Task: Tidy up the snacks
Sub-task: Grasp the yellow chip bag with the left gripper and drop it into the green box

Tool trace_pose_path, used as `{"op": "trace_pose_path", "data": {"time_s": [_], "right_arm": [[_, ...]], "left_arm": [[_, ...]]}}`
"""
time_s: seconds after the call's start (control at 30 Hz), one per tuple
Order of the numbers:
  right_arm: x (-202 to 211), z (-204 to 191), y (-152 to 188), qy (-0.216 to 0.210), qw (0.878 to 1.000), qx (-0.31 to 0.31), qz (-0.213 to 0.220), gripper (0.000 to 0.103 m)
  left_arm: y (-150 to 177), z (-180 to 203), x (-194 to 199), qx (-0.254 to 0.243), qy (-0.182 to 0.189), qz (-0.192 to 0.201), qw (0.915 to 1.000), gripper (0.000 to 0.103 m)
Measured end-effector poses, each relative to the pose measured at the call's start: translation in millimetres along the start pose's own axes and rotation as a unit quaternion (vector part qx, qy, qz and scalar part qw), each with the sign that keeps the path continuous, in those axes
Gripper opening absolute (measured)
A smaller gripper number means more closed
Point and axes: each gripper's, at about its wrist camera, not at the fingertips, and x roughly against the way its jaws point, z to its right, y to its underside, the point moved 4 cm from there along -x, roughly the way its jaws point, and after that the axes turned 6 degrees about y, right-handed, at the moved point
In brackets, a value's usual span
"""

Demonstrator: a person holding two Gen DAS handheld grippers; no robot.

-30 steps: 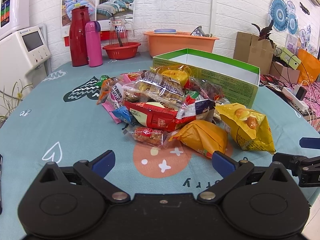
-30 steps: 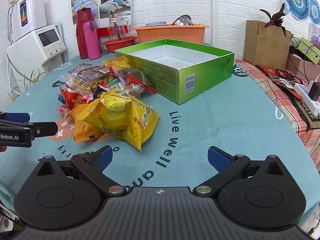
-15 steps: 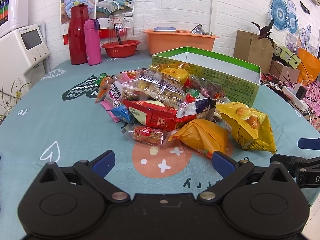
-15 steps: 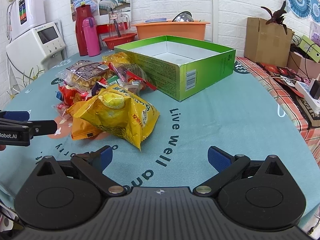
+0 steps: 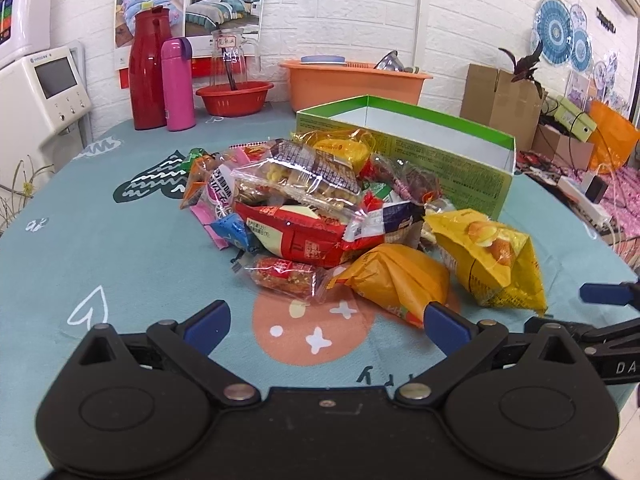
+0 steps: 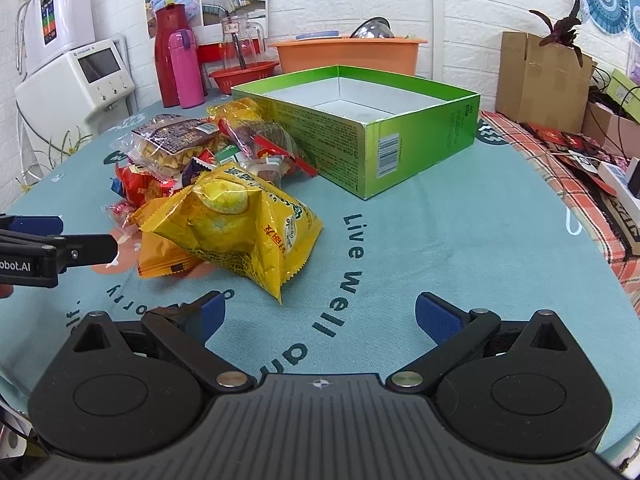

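Observation:
A heap of snack packets (image 5: 320,204) lies on the teal tablecloth in front of an open green box (image 5: 408,144) that has nothing inside (image 6: 360,100). Nearest me are an orange packet (image 5: 396,276), a yellow chip bag (image 5: 492,256) (image 6: 244,220) and a small red bar (image 5: 284,276). My left gripper (image 5: 326,322) is open just short of the orange packet and the red bar, holding nothing. My right gripper (image 6: 320,314) is open over bare cloth, with the yellow bag ahead to its left. Each gripper's fingers show at the other view's edge.
At the table's back stand a red jug (image 5: 146,68), a pink flask (image 5: 178,84), a red bowl (image 5: 234,98) and an orange basin (image 5: 354,82). A white appliance (image 6: 80,76) stands at the left. Cardboard boxes (image 6: 540,80) and cables lie beyond the right edge.
Both grippers have edged slightly forward toward the snack heap, staying open. The snacks and the box have not moved.

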Motion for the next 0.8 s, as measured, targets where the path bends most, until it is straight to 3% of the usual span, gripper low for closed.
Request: {"op": "trace_pose_path", "data": {"time_s": [0.13,0.2,0.3,0.53,0.63,0.7,0.8], "right_arm": [[3,2,0,-0.065,0.997,-0.027,0.042,0.103],[4,4,0,-0.077,0.994,-0.038,0.061,0.103],[-3,3,0,-0.078,0.995,-0.03,0.046,0.103],[-12,6,-4,-0.103,0.993,-0.035,0.035,0.103],[-17,5,-9,-0.097,0.994,-0.028,0.039,0.103],[-21,4,-11,-0.103,0.994,-0.023,0.035,0.103],[-27,2,-13,-0.11,0.993,-0.018,0.03,0.103]], "left_arm": [[-10,7,7,0.002,0.052,0.01,0.9986,0.103],[-18,19,11,-0.012,0.097,0.022,0.995,0.103],[-29,38,4,-0.029,0.152,0.019,0.9878,0.103],[-43,58,-35,-0.029,0.19,-0.028,0.9809,0.103],[-47,56,-43,-0.008,0.207,-0.045,0.9773,0.089],[-47,56,-47,-0.008,0.211,-0.048,0.9762,0.072],[-46,57,-57,-0.011,0.207,-0.059,0.9764,0.062]]}}
